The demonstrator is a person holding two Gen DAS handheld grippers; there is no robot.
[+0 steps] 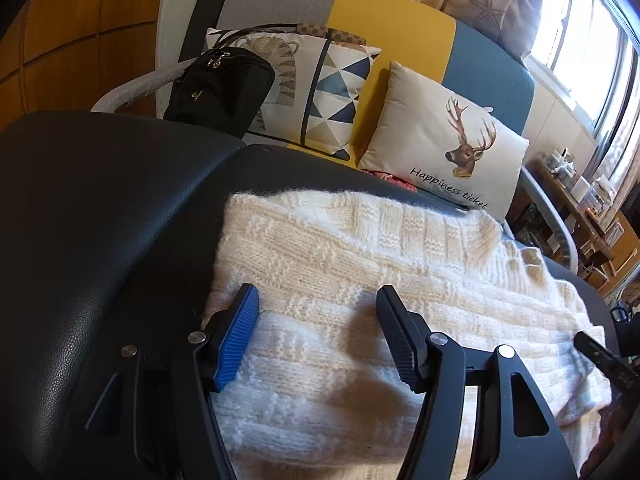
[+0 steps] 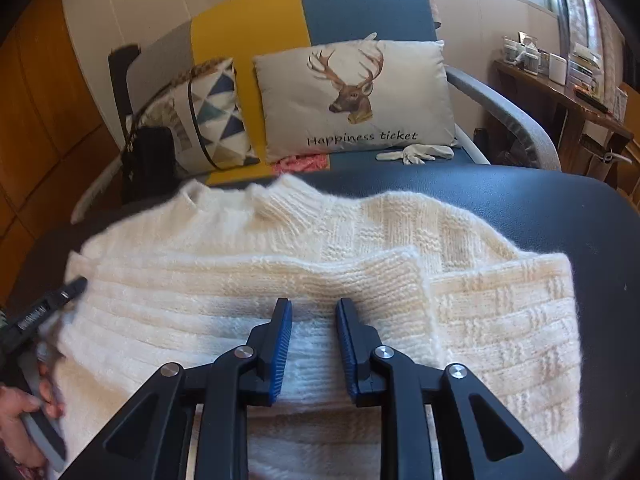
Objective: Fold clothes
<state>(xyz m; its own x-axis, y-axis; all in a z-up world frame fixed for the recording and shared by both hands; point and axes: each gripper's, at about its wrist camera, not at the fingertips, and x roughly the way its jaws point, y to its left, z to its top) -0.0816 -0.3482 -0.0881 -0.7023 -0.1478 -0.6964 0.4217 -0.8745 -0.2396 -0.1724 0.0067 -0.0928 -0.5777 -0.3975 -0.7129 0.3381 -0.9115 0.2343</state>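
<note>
A cream knitted sweater (image 2: 248, 288) lies partly folded on a black padded surface (image 2: 560, 208), collar toward the far edge, with a sleeve laid across its body. It also shows in the left wrist view (image 1: 360, 264). My left gripper (image 1: 316, 300) is open just above the sweater's left part, jaws wide and empty. My right gripper (image 2: 314, 308) is open with a narrower gap, hovering over the folded sleeve's near edge, holding nothing. The left gripper's tip (image 2: 60, 296) shows at the sweater's left edge in the right wrist view.
Behind the black surface (image 1: 100, 208) stands a grey, yellow and blue sofa (image 2: 360, 4) with a deer cushion (image 2: 352, 96), a triangle-pattern cushion (image 1: 320, 92) and a black bag (image 1: 216, 88). White gloves (image 2: 416, 154) and pink cloth (image 2: 300, 162) lie on its seat. A wooden shelf (image 2: 560, 92) stands right.
</note>
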